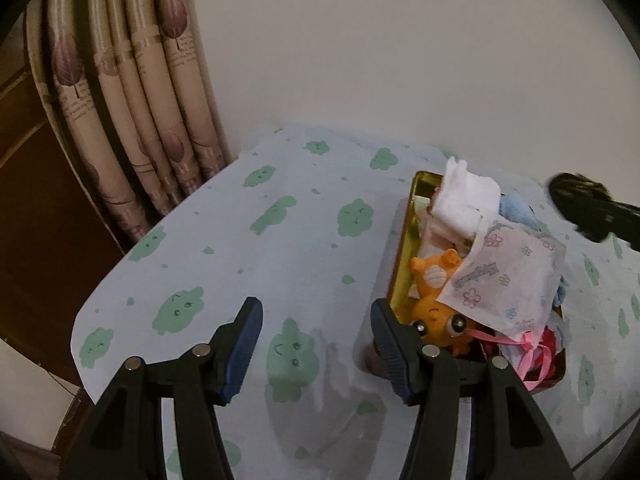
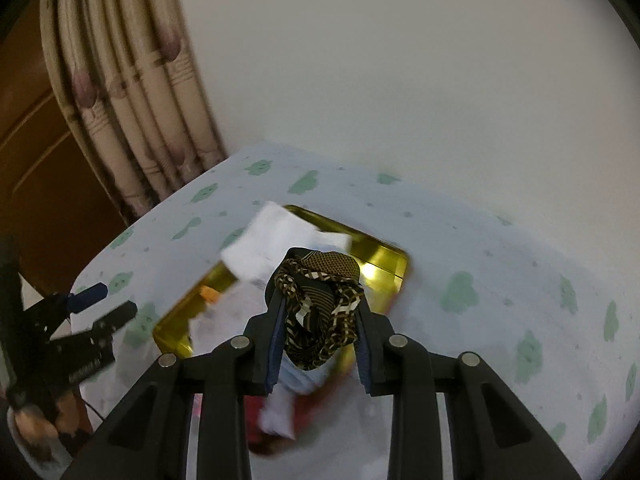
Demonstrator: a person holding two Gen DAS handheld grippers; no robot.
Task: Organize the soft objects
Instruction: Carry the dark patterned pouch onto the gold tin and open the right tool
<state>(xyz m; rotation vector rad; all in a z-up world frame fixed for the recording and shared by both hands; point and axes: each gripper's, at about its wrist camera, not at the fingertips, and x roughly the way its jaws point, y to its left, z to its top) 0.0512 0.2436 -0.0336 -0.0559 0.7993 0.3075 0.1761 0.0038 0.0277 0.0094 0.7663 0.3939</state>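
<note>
We read the job as nearly done. Gold tin [image 1: 404, 240] on the tabletop [image 1: 280, 240] is already heaped: orange plush [image 1: 436, 312], white cloth [image 1: 468, 200], floral tissue pack [image 1: 508, 280], pink ribbon [image 1: 532, 356]. Right claw [image 2: 320, 320] is clamped narrow on a brown patterned scarf [image 2: 320, 300], held above the tin [image 2: 384, 264]; view is blurred. Left claw [image 1: 316, 344] stands wide w/ nothing in it, just beside the tin's near corner. Left to do, we judge: scarf into tin. No other loose items in view.

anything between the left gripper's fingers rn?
Nothing held. In the left wrist view, only bare tablecloth shows between the left gripper's open fingers; the gold tin sits beside its right finger.
</note>
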